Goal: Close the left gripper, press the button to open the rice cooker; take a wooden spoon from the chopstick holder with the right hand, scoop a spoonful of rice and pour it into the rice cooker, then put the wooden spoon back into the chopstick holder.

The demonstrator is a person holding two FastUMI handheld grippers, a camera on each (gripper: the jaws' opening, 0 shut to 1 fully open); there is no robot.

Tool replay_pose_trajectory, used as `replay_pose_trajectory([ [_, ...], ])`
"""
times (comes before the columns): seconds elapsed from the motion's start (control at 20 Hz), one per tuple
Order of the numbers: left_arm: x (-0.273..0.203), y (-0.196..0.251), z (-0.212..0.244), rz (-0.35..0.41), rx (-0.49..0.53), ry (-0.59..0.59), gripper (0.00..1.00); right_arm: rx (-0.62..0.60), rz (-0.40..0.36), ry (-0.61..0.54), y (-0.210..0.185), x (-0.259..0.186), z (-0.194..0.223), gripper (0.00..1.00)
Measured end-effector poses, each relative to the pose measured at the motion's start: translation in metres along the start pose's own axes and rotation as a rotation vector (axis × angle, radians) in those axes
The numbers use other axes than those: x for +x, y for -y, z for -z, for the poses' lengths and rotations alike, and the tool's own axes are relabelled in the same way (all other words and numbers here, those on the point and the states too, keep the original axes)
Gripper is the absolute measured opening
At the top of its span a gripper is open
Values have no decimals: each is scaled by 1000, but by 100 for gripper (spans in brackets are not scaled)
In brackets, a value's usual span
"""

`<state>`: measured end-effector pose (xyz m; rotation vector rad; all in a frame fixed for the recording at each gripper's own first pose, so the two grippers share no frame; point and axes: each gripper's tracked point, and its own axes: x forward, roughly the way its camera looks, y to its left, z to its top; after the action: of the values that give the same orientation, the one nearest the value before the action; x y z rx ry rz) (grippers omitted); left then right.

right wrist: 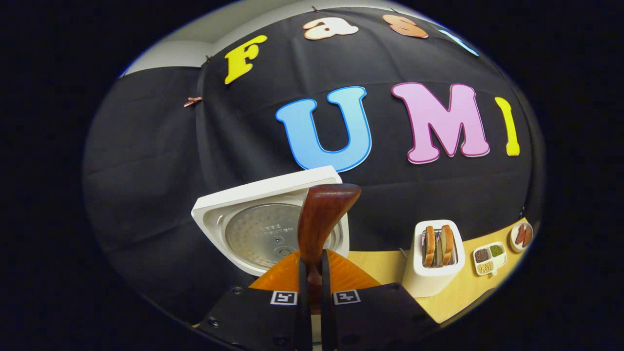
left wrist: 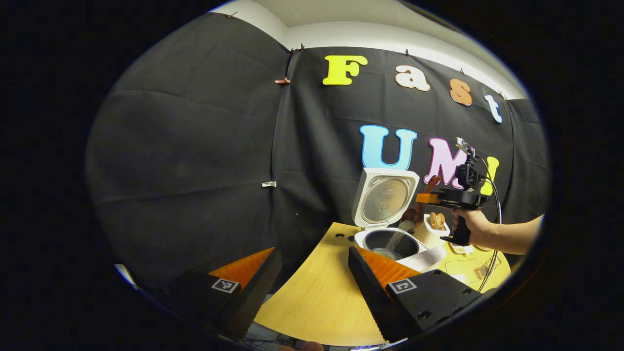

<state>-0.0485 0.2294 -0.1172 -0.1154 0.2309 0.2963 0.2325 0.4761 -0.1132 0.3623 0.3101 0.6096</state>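
- Clamping the wooden spoon [right wrist: 321,219] between the right gripper [right wrist: 314,287] fingers, both pressing on the handle, nearest the lens in the right gripper view; long axis running straight up and away along the fingers.
- Tipping the spoon over the rice cooker [left wrist: 390,241] in the left gripper view, bowl end low, a pale thin stream of rice seemingly falling toward the dark inner pot; pouring judged under way.
- Standing upright behind the pot, the lid [left wrist: 385,197], its round metal inner plate facing the camera; button step judged done.
- Holding the right gripper [left wrist: 426,198] above and just right of the pot, a hand [left wrist: 470,226] on its grip below.
- Hanging well back from the cooker, the left gripper [left wrist: 312,273], jaws spread wide apart, gripping nothing; right hand clearly the nearer one to the task.
- Sitting just right of the cooker, a white toaster-like holder [right wrist: 431,268] with bread slices; chopstick holder not identified with confidence, so return direction judged rightward only tentatively.
- Resting farther right on the wooden table [right wrist: 458,297], a divided dish [right wrist: 489,258] of grains and a small plate [right wrist: 521,235].
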Motion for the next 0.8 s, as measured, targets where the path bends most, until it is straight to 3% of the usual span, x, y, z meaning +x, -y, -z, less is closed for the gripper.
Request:
replay_pose_trajectory([
  [0.35,-4,1,1,6,-17,9,95,-301,-122,13,-35,-8,1,12],
  [0.55,-5,-1,5,3,-10,6,95,-551,-213,34,-70,-17,5,12],
  [0.8,-9,-2,4,-2,-8,11,95,-777,-267,36,-93,-25,22,12],
])
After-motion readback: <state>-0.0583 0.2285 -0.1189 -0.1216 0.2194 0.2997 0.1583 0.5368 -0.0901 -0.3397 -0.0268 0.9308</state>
